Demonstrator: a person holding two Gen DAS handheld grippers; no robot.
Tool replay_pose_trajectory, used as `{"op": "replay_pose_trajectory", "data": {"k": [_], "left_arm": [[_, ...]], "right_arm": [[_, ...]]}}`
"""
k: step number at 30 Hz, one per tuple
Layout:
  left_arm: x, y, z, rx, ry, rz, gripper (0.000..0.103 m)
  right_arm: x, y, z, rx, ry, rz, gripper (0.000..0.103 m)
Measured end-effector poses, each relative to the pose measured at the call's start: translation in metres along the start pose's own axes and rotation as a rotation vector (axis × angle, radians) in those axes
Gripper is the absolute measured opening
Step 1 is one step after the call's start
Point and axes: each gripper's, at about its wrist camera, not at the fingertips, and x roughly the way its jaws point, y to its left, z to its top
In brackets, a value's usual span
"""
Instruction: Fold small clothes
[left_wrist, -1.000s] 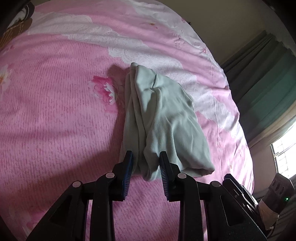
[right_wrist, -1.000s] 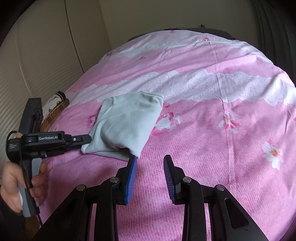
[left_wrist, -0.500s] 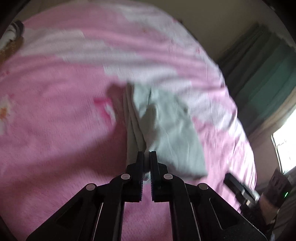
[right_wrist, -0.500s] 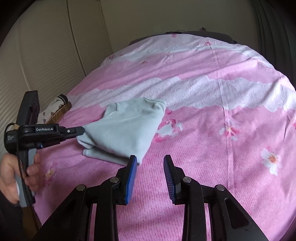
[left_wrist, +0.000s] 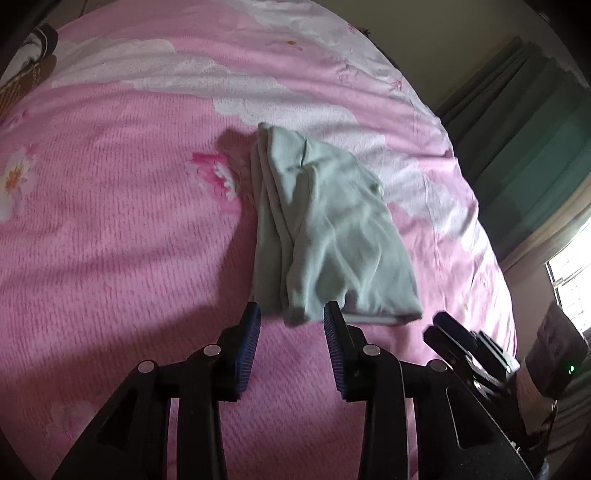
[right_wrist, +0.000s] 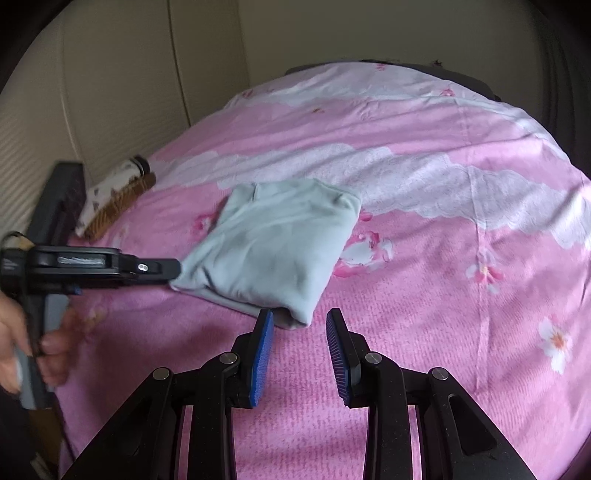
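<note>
A pale grey-green folded garment (left_wrist: 332, 229) lies on the pink bed cover (left_wrist: 110, 221). My left gripper (left_wrist: 291, 310) sits at the garment's near end with its jaws opening. A cloth corner lies between the blue pads, which do not press on it. In the right wrist view the same garment (right_wrist: 277, 243) lies ahead, and the left gripper (right_wrist: 162, 267) points at its left corner. My right gripper (right_wrist: 300, 315) stands open at the garment's near corner, and the cloth just reaches between its fingertips without being pinched. The right gripper's tip (left_wrist: 443, 325) shows at the lower right of the left wrist view.
A person's hand (right_wrist: 14, 350) holds the left gripper's handle. A brown and white patterned item (right_wrist: 118, 199) lies at the bed's far left edge by the padded wall (right_wrist: 110, 92). Green curtains (left_wrist: 517, 129) and a window (left_wrist: 572, 277) stand beyond the bed.
Half a second ago my left gripper was shut on the garment's near end; now its jaws stand apart and the cloth lies loose. The right gripper kept its opening.
</note>
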Motion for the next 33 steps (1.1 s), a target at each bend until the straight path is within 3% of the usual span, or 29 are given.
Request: {"op": "replay_pose_trajectory", "data": {"k": [5, 8, 9, 11, 18, 21, 23, 25, 28, 33], "left_arm": [[0.011, 0.005, -0.002, -0.005, -0.005, 0.011, 0.034], [0.011, 0.003, 0.000, 0.029, -0.025, 0.054, 0.020], [0.011, 0.004, 0.002, 0.030, -0.029, 0.060, 0.016], [0.008, 0.008, 0.004, 0.012, -0.037, 0.056, 0.010], [-0.020, 0.010, 0.010, 0.032, -0.105, 0.110, 0.004], [-0.011, 0.018, 0.008, 0.017, -0.059, 0.091, 0.004], [-0.012, 0.016, 0.008, 0.039, -0.055, 0.085, 0.004], [-0.015, 0.012, 0.014, 0.052, -0.060, 0.077, 0.005], [-0.017, 0.005, 0.044, 0.089, -0.076, 0.045, 0.010], [0.018, -0.013, 0.109, 0.168, -0.035, -0.007, 0.016]], "right_arm": [[0.020, 0.003, -0.001, -0.029, 0.037, -0.019, 0.032], [0.030, 0.000, 0.003, -0.006, 0.047, -0.021, 0.030], [0.031, -0.001, 0.003, 0.002, 0.046, -0.019, 0.028], [0.035, -0.002, 0.006, 0.017, 0.045, -0.007, 0.010], [0.011, -0.001, 0.011, 0.051, -0.010, 0.021, 0.007], [0.015, 0.000, 0.005, 0.059, 0.019, 0.011, 0.007], [0.029, -0.005, -0.004, 0.085, 0.078, 0.014, 0.008], [0.028, -0.009, -0.007, 0.116, 0.080, 0.043, 0.011], [0.020, -0.011, -0.006, 0.108, 0.053, 0.045, 0.029], [0.007, -0.011, -0.003, 0.110, -0.001, 0.034, 0.031]]}}
